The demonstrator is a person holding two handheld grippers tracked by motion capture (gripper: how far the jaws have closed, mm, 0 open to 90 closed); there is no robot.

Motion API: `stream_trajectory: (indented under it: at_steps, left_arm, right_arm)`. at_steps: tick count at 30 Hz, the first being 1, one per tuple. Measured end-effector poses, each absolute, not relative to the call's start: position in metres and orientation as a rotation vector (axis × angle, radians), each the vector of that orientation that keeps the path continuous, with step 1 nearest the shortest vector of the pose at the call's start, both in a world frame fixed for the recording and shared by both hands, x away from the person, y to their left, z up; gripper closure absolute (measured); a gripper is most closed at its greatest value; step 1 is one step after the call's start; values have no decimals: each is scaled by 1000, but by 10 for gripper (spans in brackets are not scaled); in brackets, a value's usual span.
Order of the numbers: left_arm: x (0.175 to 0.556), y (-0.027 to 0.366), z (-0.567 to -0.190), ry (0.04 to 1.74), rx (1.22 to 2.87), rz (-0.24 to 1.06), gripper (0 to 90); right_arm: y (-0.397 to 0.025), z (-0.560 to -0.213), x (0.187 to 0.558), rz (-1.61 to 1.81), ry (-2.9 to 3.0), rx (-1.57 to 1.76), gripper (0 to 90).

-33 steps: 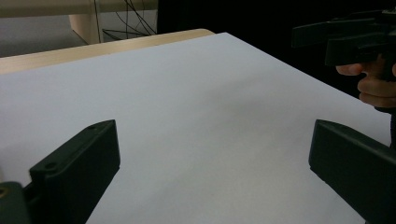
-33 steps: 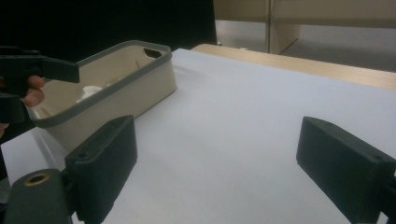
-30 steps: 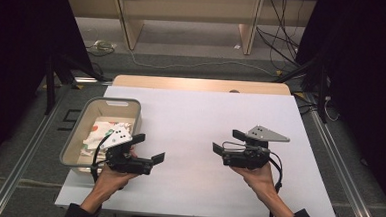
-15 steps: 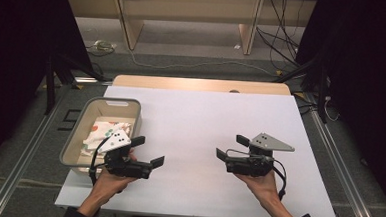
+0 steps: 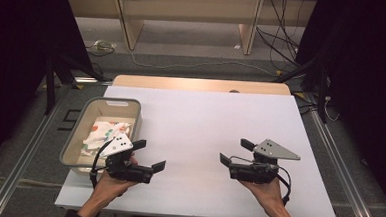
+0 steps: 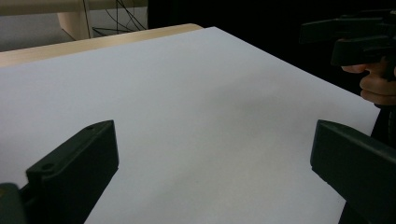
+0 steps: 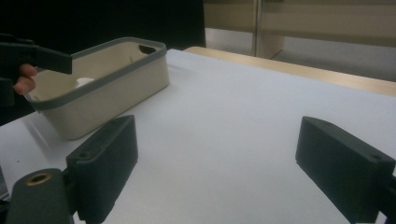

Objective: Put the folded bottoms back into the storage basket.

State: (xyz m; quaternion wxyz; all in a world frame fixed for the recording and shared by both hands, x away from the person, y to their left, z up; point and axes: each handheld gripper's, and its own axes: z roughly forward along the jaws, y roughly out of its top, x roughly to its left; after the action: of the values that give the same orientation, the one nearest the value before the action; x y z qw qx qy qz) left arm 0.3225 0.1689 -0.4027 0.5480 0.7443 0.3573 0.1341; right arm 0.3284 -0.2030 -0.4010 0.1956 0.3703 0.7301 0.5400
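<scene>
High view: the left gripper (image 5: 149,155) hangs over the white table (image 5: 200,119) near its front left corner, just beside the front right corner of a grey-rimmed bin (image 5: 74,132) that sits along the table's left edge. Its jaws stand wide apart with nothing between them, pointing toward the table's middle. A white cloth with coloured spots (image 5: 105,134) lies inside the bin, apart from both grippers.

The right gripper (image 5: 235,152) is held over the front right part of the table, well apart from the left one, jaws likewise spread wide and holding nothing, aimed toward the left.

Left gripper view shows its two black jaws far apart over bare white surface, with the other hand (image 6: 377,84) at the far right. Right gripper view shows wide-spread jaws above bare surface, the bin (image 7: 100,88) beyond them near the table's far left edge.
</scene>
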Motion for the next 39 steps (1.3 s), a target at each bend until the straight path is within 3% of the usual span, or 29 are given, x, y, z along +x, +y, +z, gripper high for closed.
stream_trajectory:
  at_steps: [22,39]
  left_arm:
    - [304,164,-402,803,1755,332,3]
    - [305,165,-404,803,1754,327,3]
  right_arm:
    - [-202,-407,298,1467,2069,1016,136]
    - [-211,-402,298,1499,2003,1027,133]
